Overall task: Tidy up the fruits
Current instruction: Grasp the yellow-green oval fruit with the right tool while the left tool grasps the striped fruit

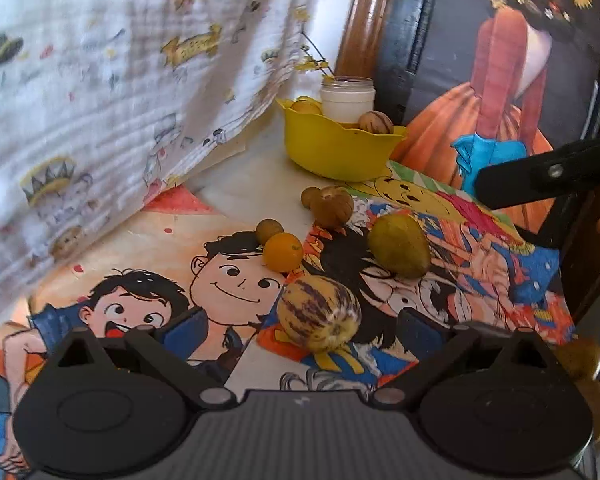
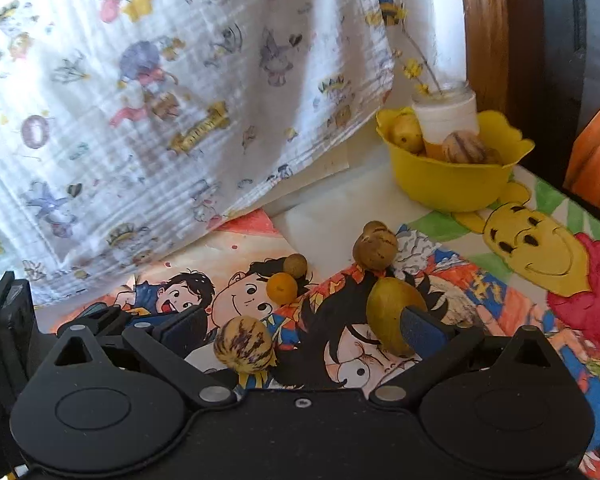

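Observation:
A striped yellow-purple fruit (image 1: 318,312) (image 2: 244,344) lies on the picture-covered table. My left gripper (image 1: 302,330) is open, and the striped fruit sits between its fingers without touching either. My right gripper (image 2: 304,327) is also open, with the striped fruit near its left finger. A green fruit (image 1: 398,246) (image 2: 392,316) lies just behind its right finger. Farther back are an orange (image 1: 283,252) (image 2: 282,288), a small brown ball (image 1: 269,231) (image 2: 296,265) and a brown wrinkled fruit (image 1: 332,208) (image 2: 376,250). The yellow bowl (image 1: 340,152) (image 2: 452,184) at the back holds two fruits.
A white jar (image 1: 348,100) (image 2: 446,116) with a flowering twig stands at the bowl. A printed cloth (image 1: 120,100) (image 2: 160,100) hangs along the left. A wooden post (image 1: 370,12) and a dark painted panel (image 1: 520,60) close the back right. A black bar (image 1: 548,172) juts in from the right.

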{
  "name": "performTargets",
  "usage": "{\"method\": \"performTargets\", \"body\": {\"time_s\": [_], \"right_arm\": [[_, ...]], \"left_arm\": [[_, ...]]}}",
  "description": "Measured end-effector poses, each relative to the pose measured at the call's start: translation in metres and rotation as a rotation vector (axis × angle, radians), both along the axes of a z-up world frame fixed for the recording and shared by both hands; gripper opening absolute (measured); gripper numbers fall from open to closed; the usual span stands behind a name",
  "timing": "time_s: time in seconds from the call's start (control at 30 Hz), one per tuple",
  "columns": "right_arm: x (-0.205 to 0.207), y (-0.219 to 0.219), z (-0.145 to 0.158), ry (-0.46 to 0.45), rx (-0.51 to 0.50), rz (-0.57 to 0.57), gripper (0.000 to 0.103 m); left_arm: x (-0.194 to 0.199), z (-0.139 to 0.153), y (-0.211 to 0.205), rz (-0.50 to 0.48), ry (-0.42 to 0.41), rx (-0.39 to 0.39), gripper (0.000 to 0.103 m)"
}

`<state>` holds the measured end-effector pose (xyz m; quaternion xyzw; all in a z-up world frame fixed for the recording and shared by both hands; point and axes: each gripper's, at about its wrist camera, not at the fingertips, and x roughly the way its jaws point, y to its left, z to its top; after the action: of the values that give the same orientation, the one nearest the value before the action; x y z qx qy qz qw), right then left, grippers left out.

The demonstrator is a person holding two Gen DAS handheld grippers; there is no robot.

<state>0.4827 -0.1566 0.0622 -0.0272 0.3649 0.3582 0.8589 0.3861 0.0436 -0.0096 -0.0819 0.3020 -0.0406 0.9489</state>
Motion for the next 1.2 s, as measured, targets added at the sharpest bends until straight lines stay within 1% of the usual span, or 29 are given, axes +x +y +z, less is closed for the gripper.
{"method": "performTargets", "body": {"time_s": [0.07, 0.2, 0.33, 0.47, 0.67, 0.7, 0.8, 0.93, 1.07, 1.2], "right_arm": [[0.008, 0.004, -0.008, 0.010, -0.010, 0.005, 0.102], [0.018, 0.010, -0.020, -0.018, -0.062, -0.007, 0.102], [0.031, 0.010, -0.034, -0.009, -0.069, -0.040, 0.101], [0.041, 0.016, -0.051, -0.023, -0.119, -0.058, 0.098], [0.054, 0.025, -0.081, -0.015, -0.195, -0.067, 0.089], [0.056, 0.026, -0.085, -0.012, -0.203, -0.066, 0.086], [0.061, 0.027, -0.097, -0.010, -0.219, -0.065, 0.081], [0.063, 0.027, -0.103, -0.029, -0.200, -0.057, 0.080], [0.064, 0.028, -0.105, -0.051, -0.184, -0.054, 0.079], [0.065, 0.027, -0.104, -0.068, -0.176, -0.068, 0.070]], "left_arm": [[0.004, -0.003, 0.001, 0.005, -0.005, -0.020, 0.102], [0.009, -0.010, 0.001, 0.003, -0.006, -0.043, 0.102], [0.011, -0.012, -0.002, -0.002, -0.022, -0.037, 0.102], [0.015, -0.014, -0.003, 0.004, -0.031, -0.032, 0.101], [0.020, -0.017, -0.007, -0.008, -0.028, -0.025, 0.093], [0.020, -0.018, -0.007, -0.011, -0.024, -0.027, 0.091], [0.023, -0.020, -0.007, -0.013, -0.018, -0.039, 0.086], [0.028, -0.023, -0.006, -0.019, 0.006, -0.054, 0.077], [0.030, -0.025, -0.005, -0.009, 0.018, -0.061, 0.073], [0.030, -0.026, -0.005, -0.003, 0.018, -0.060, 0.068]]}}
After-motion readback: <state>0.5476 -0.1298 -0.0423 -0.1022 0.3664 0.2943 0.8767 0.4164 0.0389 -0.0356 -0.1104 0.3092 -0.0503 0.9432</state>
